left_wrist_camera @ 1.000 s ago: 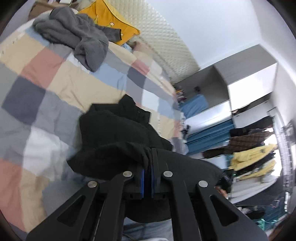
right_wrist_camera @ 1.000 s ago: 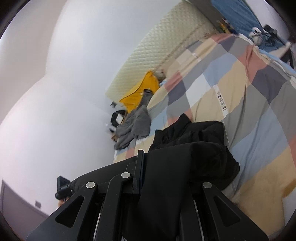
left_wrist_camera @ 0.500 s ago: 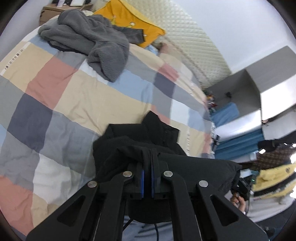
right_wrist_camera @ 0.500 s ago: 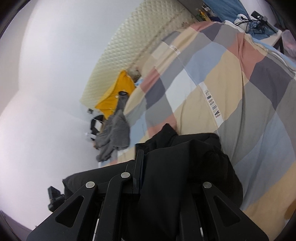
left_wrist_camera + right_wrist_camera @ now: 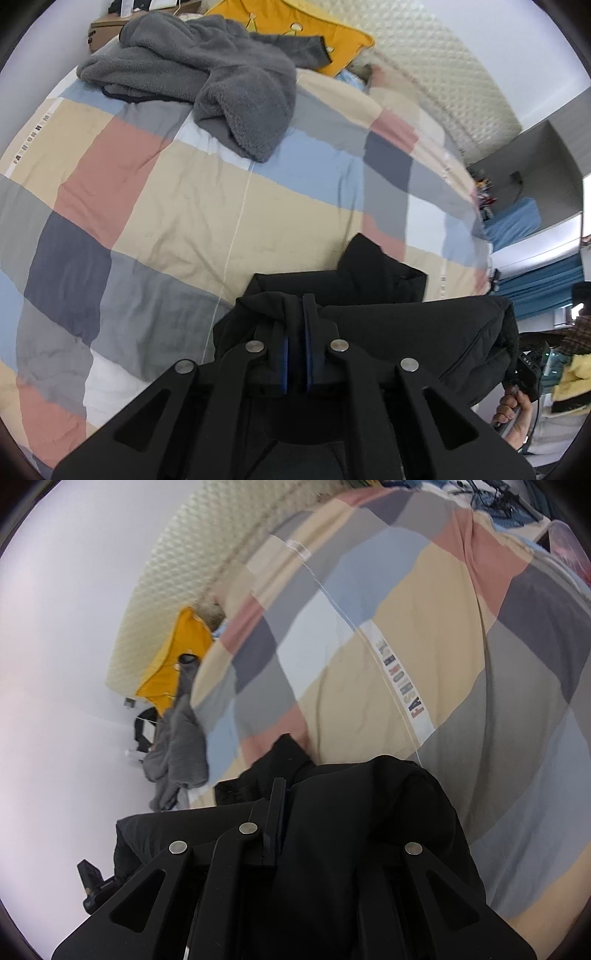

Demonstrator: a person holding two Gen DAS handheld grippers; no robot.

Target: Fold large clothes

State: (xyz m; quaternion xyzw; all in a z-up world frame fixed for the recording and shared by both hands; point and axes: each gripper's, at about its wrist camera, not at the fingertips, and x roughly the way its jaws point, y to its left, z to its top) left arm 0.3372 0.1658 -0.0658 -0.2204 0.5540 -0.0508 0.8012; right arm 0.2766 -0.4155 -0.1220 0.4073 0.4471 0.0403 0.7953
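A large black jacket (image 5: pixel 424 328) hangs stretched between my two grippers above the checked bed cover (image 5: pixel 177 206). My left gripper (image 5: pixel 296 314) is shut on a fold of the black jacket at one end. My right gripper (image 5: pixel 284 812) is shut on the jacket's other end; the cloth (image 5: pixel 369 849) drapes over its right finger and hides it. A flap of the jacket (image 5: pixel 284 753) pokes forward toward the bed.
A crumpled grey fleece garment (image 5: pixel 221 81) lies at the far end of the bed in front of a yellow pillow (image 5: pixel 321 33). A padded cream headboard (image 5: pixel 443 70) runs along the wall. A wardrobe and hanging clothes (image 5: pixel 569 369) stand on the right.
Both grippers have swung toward the bed with the jacket still held. The bed cover now fills more of each view, and the wardrobe has slid out to the right edge.
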